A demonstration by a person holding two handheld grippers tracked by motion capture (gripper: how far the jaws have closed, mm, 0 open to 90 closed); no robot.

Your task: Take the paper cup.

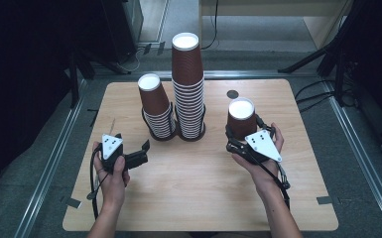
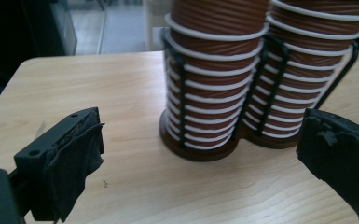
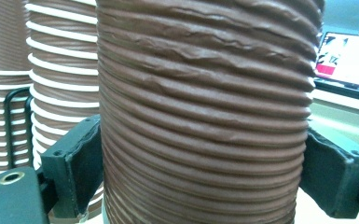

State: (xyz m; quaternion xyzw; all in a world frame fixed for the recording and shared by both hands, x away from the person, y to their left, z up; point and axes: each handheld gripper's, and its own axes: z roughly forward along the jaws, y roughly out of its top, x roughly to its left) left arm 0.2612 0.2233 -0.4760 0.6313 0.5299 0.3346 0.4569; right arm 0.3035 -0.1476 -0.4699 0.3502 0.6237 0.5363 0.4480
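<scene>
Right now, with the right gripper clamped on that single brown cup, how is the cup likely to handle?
The cup looks like ribbed paper, so probably light and easy to crush; its wall already shows wrinkles between the right gripper's jaws. The ribs likely help against slipping. Upside down, wide rim downward, it should stand steadily.

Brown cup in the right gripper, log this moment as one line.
right gripper: shut on brown cup, upside down | left gripper: open, empty, facing shorter stack | taller stack: beside it, in holder
</scene>
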